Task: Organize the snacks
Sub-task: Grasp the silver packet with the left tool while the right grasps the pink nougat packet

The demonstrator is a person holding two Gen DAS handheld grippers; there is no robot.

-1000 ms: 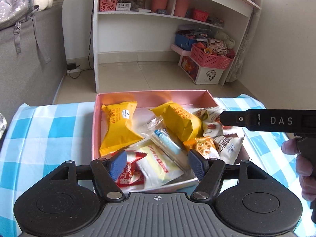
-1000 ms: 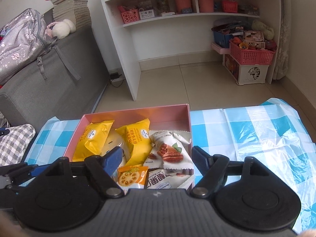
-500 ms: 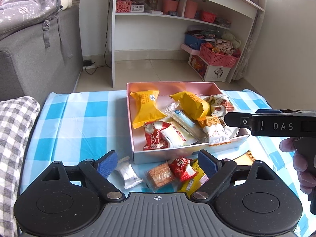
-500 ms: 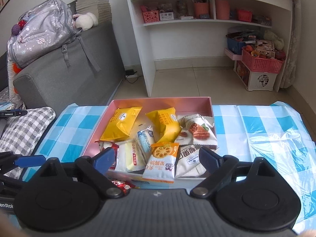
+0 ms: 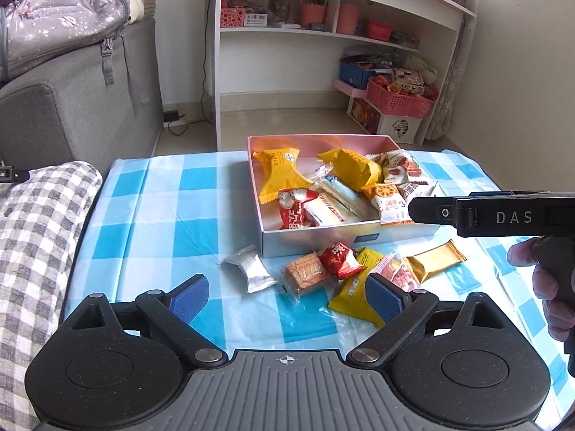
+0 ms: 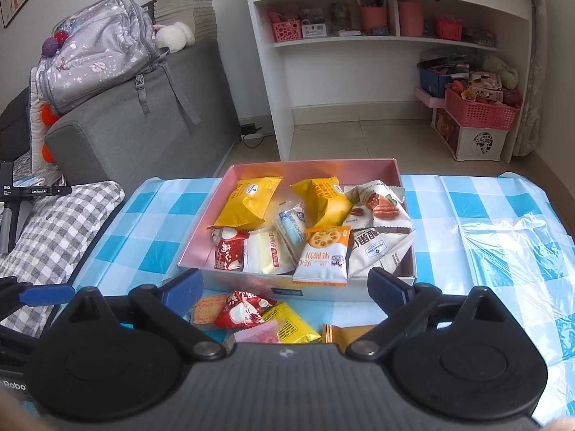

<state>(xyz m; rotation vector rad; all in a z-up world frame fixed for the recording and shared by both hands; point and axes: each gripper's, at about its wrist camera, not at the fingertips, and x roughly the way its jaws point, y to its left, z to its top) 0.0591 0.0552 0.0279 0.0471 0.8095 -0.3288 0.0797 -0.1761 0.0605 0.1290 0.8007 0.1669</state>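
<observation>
A shallow pink-lined cardboard box [image 5: 345, 233] sat on the blue-and-white checked surface [image 5: 161, 215], filled with snack packets: two yellow pillow packs [image 6: 251, 199], a red-and-white sachet [image 6: 228, 248], an orange-and-white cracker packet [image 6: 323, 255] and white nut packets [image 6: 377, 208]. More lay loose on the surface just in front of the box: a silver foil packet [image 5: 251, 269], an orange wafer pack [image 5: 305, 271], a red candy sachet [image 5: 339, 255], a yellow packet [image 5: 355, 287] and a gold bar wrapper [image 5: 435, 258]. The left gripper [image 5: 287, 296] and right gripper [image 6: 285, 287] had both just been opening; their jaws stood wide above the loose packets, with nothing held.
</observation>
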